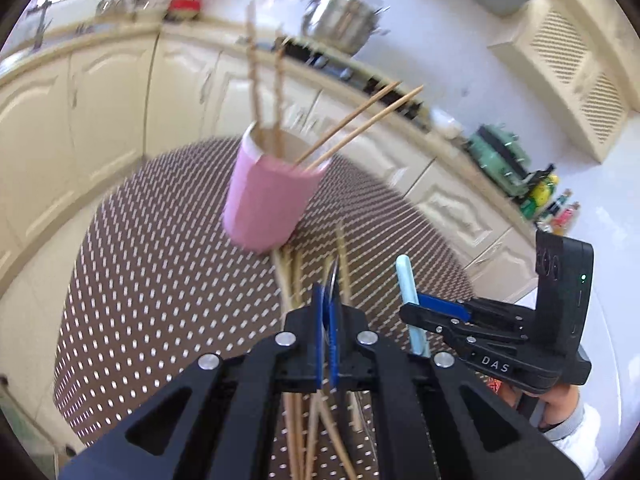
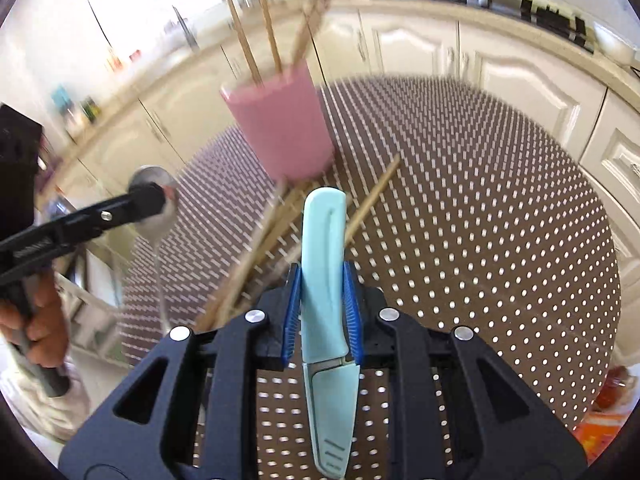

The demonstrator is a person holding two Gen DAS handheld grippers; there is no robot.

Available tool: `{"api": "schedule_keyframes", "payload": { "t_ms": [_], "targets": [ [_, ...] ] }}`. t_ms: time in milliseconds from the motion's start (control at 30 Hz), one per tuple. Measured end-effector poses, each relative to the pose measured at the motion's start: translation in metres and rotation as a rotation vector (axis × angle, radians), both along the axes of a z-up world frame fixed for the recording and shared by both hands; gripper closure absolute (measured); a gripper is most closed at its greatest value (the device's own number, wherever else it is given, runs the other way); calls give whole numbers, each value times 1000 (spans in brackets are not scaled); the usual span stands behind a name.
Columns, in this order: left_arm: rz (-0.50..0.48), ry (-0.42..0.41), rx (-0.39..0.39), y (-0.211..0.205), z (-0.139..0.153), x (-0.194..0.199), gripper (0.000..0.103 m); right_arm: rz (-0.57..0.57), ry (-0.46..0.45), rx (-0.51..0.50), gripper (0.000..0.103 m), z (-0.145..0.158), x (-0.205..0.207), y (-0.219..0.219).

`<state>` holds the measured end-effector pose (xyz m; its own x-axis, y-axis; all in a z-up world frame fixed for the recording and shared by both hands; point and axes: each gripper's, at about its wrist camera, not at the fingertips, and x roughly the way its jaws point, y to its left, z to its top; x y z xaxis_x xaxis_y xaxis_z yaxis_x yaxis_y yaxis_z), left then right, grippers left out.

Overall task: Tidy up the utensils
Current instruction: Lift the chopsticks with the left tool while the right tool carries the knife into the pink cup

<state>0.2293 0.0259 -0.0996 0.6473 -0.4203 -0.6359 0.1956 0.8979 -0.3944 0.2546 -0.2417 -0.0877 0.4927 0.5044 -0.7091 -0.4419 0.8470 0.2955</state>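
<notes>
A pink cup (image 1: 272, 200) (image 2: 280, 132) stands on the round dotted tablecloth (image 1: 160, 260) (image 2: 480, 220) with several wooden chopsticks (image 1: 352, 124) leaning in it. More loose chopsticks (image 1: 294, 276) (image 2: 260, 240) lie in a pile in front of the cup. My left gripper (image 1: 329, 300) (image 2: 154, 200) is shut on a metal spoon (image 2: 160, 224), held above the pile by its bowl with the handle hanging down. My right gripper (image 2: 322, 276) (image 1: 420, 304) is shut on the handle of a light-blue sheathed knife (image 2: 324, 248) (image 1: 408, 280), lifted off the table.
Cream kitchen cabinets (image 1: 100, 100) curve behind the table. The counter holds a steel pot (image 1: 340, 20), a red item (image 1: 184, 4) and bottles (image 1: 556, 204). A person's hand (image 2: 40, 320) grips the left tool's handle.
</notes>
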Motion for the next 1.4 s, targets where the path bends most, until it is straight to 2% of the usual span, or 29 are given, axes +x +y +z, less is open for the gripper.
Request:
{"api": "schedule_keyframes", "payload": {
  "t_ms": [167, 367, 633, 767, 967, 1067, 1400],
  "targets": [
    [-37, -102, -11, -7, 32, -11, 101, -14, -111, 109, 82, 36, -15, -14],
    [18, -258, 69, -12, 74, -9, 100, -11, -225, 171, 82, 78, -7, -14],
    [158, -468, 188, -11, 116, 11, 100, -29, -377, 182, 82, 120, 12, 15],
    [228, -548, 197, -6, 128, 19, 100, -44, -447, 207, 82, 134, 25, 25],
    [317, -685, 227, -4, 138, 36, 100, -80, -505, 243, 82, 142, 48, 35],
    [338, -698, 250, -1, 134, 49, 100, -96, -511, 261, 82, 138, 56, 40],
    [322, -595, 353, -8, 87, 83, 100, -113, -503, 279, 82, 110, 72, 51]
  ]
}}
